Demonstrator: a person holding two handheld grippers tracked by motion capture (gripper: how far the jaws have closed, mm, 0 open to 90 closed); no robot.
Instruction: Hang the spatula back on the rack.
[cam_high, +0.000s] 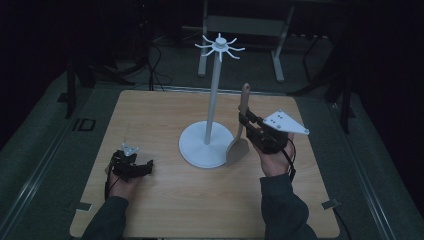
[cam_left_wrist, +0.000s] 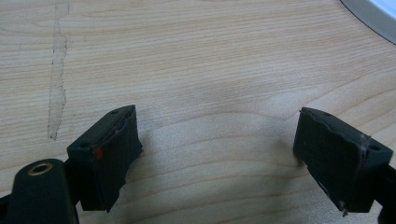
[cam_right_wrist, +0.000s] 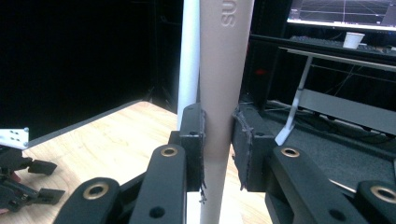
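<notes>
1. Where the light-grained wooden table spreads widest, it carries everything else, its surface smooth and pale with fine curved grain lines
2. Rising from a round flat base, the white stand is a slim upright pole topped by a ring of short curved hooks, matte and plain
3. Held just right of the stand's base, the spatula stands nearly upright, its long axis vertical, its rounded handle end pointing up and its broad oval blade hanging down by the base rim; it looks smooth and beige
4. Clamped on the spatula's handle, the right gripper presses both black pads against it
5. Resting low over the table's near left part, the left gripper has its jaws spread wide with nothing between them
</notes>
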